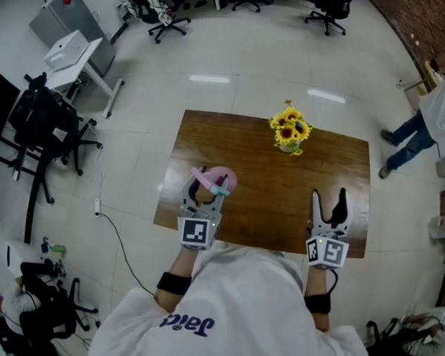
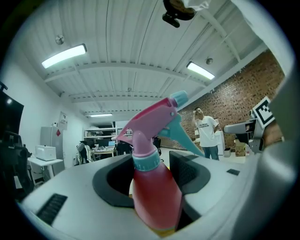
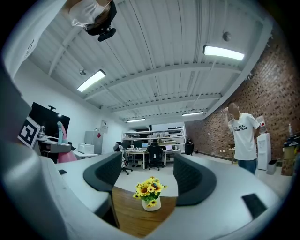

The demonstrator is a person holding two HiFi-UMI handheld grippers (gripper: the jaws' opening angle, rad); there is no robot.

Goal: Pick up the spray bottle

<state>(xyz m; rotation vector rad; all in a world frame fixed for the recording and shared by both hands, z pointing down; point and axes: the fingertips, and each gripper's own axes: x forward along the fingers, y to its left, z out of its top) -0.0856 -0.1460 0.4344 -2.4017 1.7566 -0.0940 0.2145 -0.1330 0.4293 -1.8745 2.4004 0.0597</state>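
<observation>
My left gripper (image 2: 154, 176) has its jaws closed narrow on the spray bottle (image 2: 157, 197). The red body is pressed between the two dark pads (image 2: 185, 171), just under the teal collar, and the pink head with its teal trigger stands above the jaws and leans toward the right one. I think the grip sits high on the body because there the bottle widens below the pads, so it cannot easily slip down through them. The bottle is therefore in the left jaws, over the near left part of the wooden table (image 1: 259, 190); whether its base is clear of the wood I cannot tell. My right gripper (image 3: 147, 176) is empty, with its jaws wide apart, and it hovers over the near right edge. I judge it is kept aside since one gripper is enough for this bottle. Beyond its jaws and well apart from them, a small white vase of sunflowers (image 3: 149, 192) stands near the far edge of the table. Further out there is a pale shiny floor, office chairs (image 1: 326, 9) and desks, a person (image 3: 243, 136) in a white T-shirt beside a brick wall (image 3: 276, 103), and long ceiling lamps (image 3: 224, 52).
</observation>
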